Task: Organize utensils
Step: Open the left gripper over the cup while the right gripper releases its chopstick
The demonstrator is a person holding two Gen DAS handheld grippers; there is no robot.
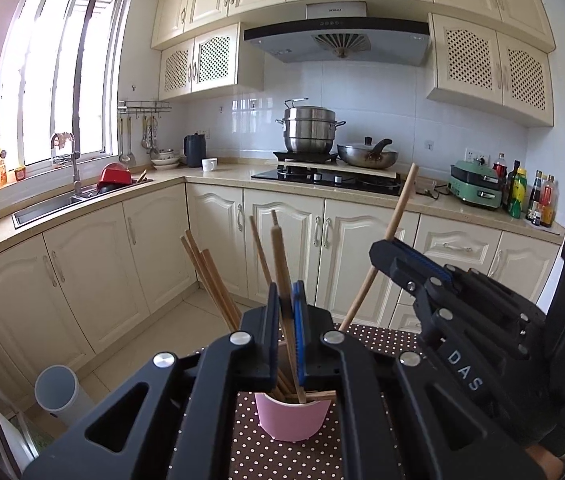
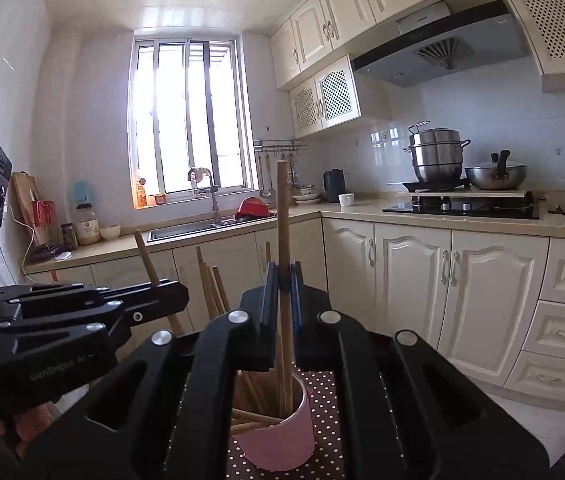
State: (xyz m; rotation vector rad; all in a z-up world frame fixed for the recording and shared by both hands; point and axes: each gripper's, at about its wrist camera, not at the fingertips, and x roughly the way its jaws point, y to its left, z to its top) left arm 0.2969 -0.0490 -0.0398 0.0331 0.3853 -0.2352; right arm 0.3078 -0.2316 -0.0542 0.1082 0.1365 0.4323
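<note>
A pink cup (image 1: 290, 420) stands on a brown polka-dot cloth (image 1: 250, 452) and holds several wooden chopsticks (image 1: 210, 280). My left gripper (image 1: 286, 300) is shut on one wooden chopstick (image 1: 280, 256) that stands in the cup. My right gripper (image 1: 386, 248) enters that view from the right, shut on a longer wooden stick (image 1: 400, 204). In the right wrist view my right gripper (image 2: 284, 280) is shut on that stick (image 2: 282, 216), whose lower end is in the pink cup (image 2: 278, 436). My left gripper (image 2: 162, 288) comes in from the left there, on its chopstick (image 2: 144, 252).
Cream cabinets and a beige counter (image 1: 218, 174) run behind, with a sink (image 1: 50, 204), a gas hob (image 1: 322, 178), a steel steamer pot (image 1: 308, 128) and a wok (image 1: 366, 156). A grey bin (image 1: 58, 392) stands on the floor at left.
</note>
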